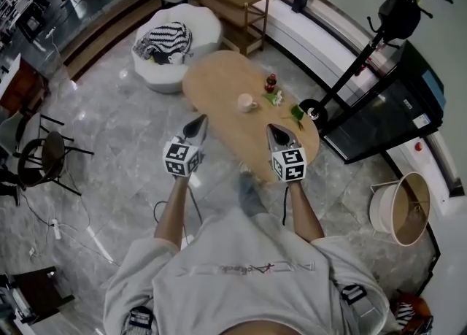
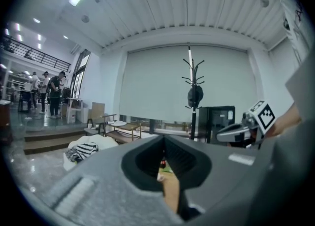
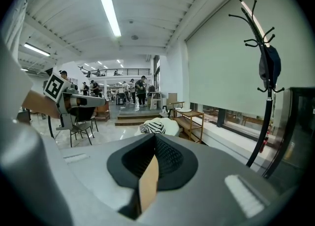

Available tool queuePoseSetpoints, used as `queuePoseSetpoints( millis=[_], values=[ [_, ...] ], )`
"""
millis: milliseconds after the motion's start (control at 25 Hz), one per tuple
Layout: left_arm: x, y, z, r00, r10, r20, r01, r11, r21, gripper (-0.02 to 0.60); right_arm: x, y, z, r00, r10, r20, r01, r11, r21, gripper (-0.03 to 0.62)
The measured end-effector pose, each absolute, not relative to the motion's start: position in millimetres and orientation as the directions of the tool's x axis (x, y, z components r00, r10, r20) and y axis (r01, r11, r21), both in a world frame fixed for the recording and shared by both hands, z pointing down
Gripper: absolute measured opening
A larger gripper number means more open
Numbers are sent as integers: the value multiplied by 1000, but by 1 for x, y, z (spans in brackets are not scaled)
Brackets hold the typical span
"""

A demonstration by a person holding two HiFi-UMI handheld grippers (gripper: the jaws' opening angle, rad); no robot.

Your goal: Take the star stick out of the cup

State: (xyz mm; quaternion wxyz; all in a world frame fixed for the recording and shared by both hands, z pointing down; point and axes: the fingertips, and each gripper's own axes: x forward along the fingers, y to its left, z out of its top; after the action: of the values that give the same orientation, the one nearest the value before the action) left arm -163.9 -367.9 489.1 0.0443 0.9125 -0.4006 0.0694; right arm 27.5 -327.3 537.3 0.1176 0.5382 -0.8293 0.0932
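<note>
A cream cup (image 1: 246, 102) stands near the middle of the oval wooden table (image 1: 219, 82). At this distance I cannot make out a star stick in it. Beside the cup are a small red figure (image 1: 271, 82) and green bits (image 1: 295, 113). My left gripper (image 1: 198, 127) hangs over the table's near left edge and my right gripper (image 1: 276, 135) over its near right part, both well short of the cup. In the left gripper view the left gripper (image 2: 164, 139) is shut and empty. In the right gripper view the right gripper (image 3: 155, 139) is likewise shut and empty.
A white pouf with a striped cloth (image 1: 175, 41) sits beyond the table, with a wooden shelf unit (image 1: 237, 1) behind it. A black coat stand (image 1: 365, 56) and a dark cabinet (image 1: 387, 114) stand to the right. Left are a black chair (image 1: 44, 155) and floor cables (image 1: 66, 231).
</note>
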Motion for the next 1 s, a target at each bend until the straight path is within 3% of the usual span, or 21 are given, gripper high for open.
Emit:
queuePoseSetpoints(
  millis=[1000],
  values=[
    [-80, -627, 460, 688, -707, 163, -720, -692, 41, 2, 95, -584, 501, -391, -875, 286, -916, 400, -27, 5]
  ],
)
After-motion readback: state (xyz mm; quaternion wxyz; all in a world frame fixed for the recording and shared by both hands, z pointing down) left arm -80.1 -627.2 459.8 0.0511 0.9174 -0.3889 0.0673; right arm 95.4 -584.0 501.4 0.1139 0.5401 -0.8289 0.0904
